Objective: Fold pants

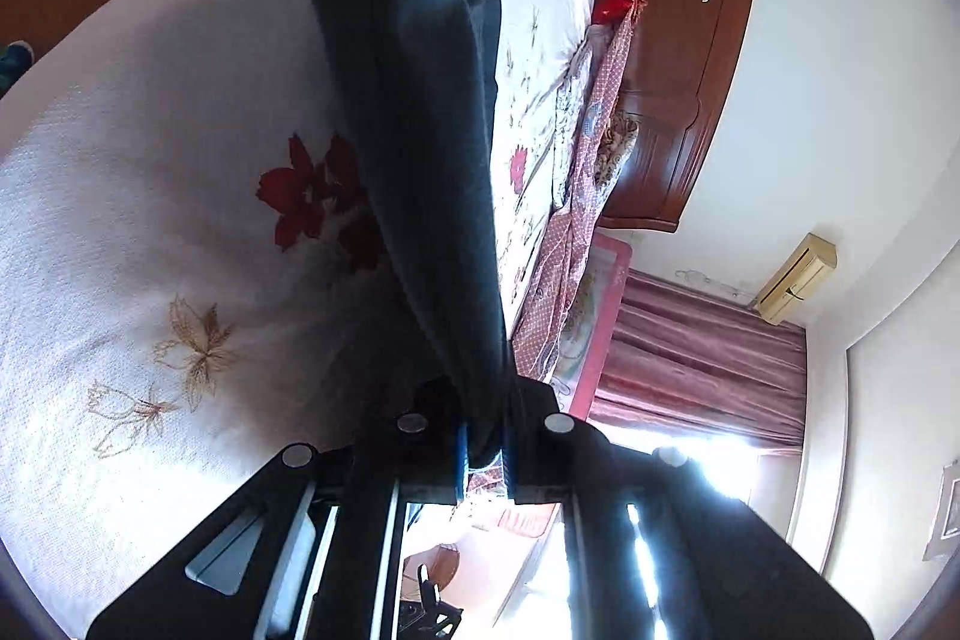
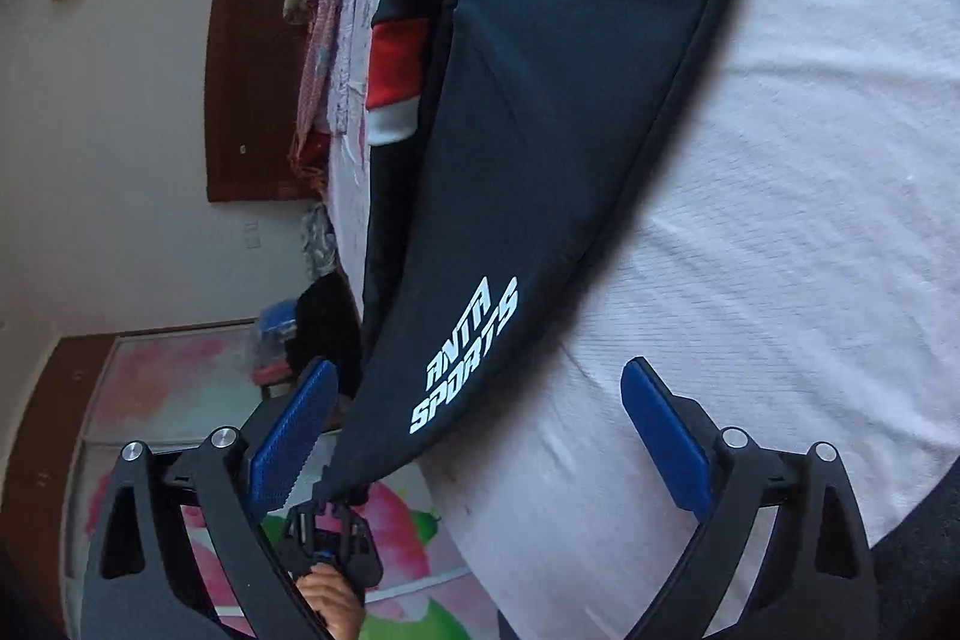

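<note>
Dark pants [image 1: 414, 100] stretch taut from my left gripper [image 1: 483, 454] up across the white flowered bed cover [image 1: 150, 220]. The left gripper is shut on the fabric's end, pinched between its blue pads. In the right wrist view the same pants [image 2: 540, 130] show white ANTA SPORTS lettering and a red and white stripe [image 2: 396, 58]. My right gripper [image 2: 480, 436] is open, its fingers on either side of the lifted pants corner without touching it. That corner hangs from the left gripper [image 2: 329, 505], held by a hand [image 2: 327, 601].
Pink patterned bedding [image 1: 594, 148] is piled along the bed's far side. Beyond it are a wooden door [image 1: 678, 70], a mauve curtain [image 1: 690, 358] and an air conditioner [image 1: 795, 277]. A wardrobe with a flowered panel [image 2: 168, 400] stands past the bed's edge.
</note>
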Motion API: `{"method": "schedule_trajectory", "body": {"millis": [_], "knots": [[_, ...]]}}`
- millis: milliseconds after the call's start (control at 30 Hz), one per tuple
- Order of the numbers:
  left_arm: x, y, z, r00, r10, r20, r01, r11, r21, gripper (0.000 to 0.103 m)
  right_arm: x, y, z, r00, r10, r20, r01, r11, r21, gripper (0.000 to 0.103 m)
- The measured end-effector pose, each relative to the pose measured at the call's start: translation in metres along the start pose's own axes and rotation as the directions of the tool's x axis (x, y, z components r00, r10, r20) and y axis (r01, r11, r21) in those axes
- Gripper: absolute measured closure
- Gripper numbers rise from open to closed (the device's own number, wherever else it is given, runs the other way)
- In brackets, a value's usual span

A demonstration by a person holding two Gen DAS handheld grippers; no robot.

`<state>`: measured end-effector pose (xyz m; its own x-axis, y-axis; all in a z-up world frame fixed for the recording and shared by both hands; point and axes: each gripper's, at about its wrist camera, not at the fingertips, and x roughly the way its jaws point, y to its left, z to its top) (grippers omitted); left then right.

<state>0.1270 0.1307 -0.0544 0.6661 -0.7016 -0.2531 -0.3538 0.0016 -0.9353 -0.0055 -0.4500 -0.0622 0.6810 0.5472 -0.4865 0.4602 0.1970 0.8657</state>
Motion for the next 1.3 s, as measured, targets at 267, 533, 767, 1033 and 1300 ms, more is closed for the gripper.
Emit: {"method": "schedule_trajectory", "body": {"millis": [267, 533, 767, 1033, 1300], "knots": [[0.002, -0.006, -0.006, 1.0, -0.017, -0.006, 0.017, 1.0, 0.018, 0.096, 0.071, 0.017, -0.016, 0.999, 0.003, -0.048, -0.001, 0.999, 0.039, 0.032], [-0.017, 0.013, -0.031, 0.993, -0.111, 0.038, 0.107, 0.99, 0.089, 0.096, 0.061, 0.063, -0.037, 0.997, -0.061, -0.041, 0.051, 0.975, -0.215, 0.098], [-0.071, 0.012, -0.092, 0.989, -0.135, 0.055, 0.125, 0.98, 0.152, 0.096, -0.003, 0.09, -0.068, 0.996, -0.048, -0.074, 0.018, 0.93, -0.367, 0.099], [-0.135, 0.033, -0.169, 1.0, 0.004, 0.025, -0.01, 0.973, 0.23, 0.096, -0.042, 0.044, -0.103, 0.988, -0.105, -0.114, 0.048, 0.907, -0.419, 0.099], [-0.167, 0.076, -0.174, 0.907, 0.395, 0.144, -0.42, 0.871, 0.255, 0.087, -0.034, -0.024, -0.111, 0.936, -0.314, -0.16, 0.197, 0.843, -0.5, 0.061]]}}
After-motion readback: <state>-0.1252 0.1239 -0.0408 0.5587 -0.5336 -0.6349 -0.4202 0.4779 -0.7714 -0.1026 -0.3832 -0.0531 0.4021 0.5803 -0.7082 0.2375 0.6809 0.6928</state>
